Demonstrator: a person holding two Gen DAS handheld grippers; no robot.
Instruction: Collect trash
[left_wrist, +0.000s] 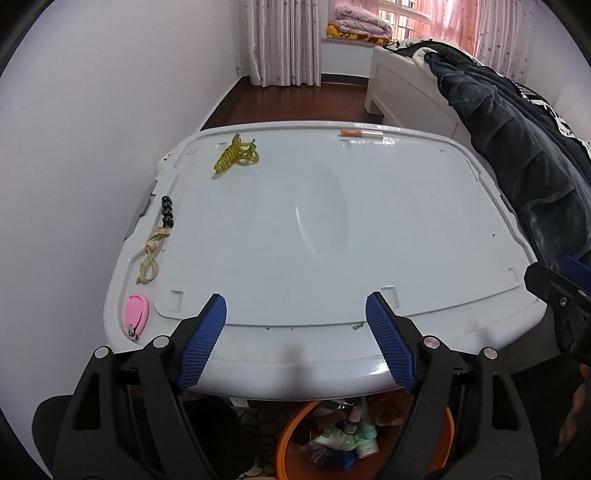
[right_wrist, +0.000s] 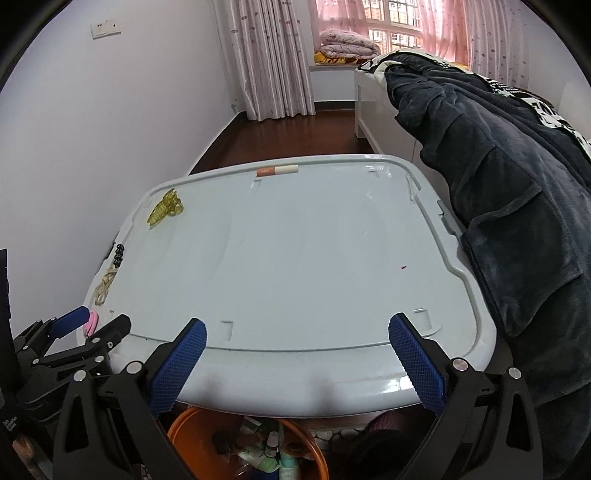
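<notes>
An orange bin (left_wrist: 286, 439) (right_wrist: 179, 424) stands on the floor below the near edge of a pale storage-box lid (left_wrist: 280, 229) (right_wrist: 303, 266). Small bottles and tubes (left_wrist: 351, 435) (right_wrist: 266, 452) lie inside it. My left gripper (left_wrist: 295, 299) (right_wrist: 96, 321) hovers open over the lid's near edge with nothing between its blue pads. Beside it on the right, my right gripper (right_wrist: 297, 322) (left_wrist: 550, 267) is wide open and holds nothing. On the lid lie a yellow hair claw (left_wrist: 236, 155) (right_wrist: 166, 208), an orange-and-white tube (left_wrist: 360, 133) (right_wrist: 277, 171), a black bead cord (left_wrist: 159, 236) (right_wrist: 110, 269) and a pink nail clipper (left_wrist: 136, 312) (right_wrist: 92, 321).
A white wall (left_wrist: 92, 166) runs along the lid's left side. A dark blue robe (left_wrist: 517, 155) (right_wrist: 509, 192) hangs off a white bed (left_wrist: 406, 92) close to the lid's right edge. Dark wood floor (left_wrist: 295, 99) and curtains lie beyond.
</notes>
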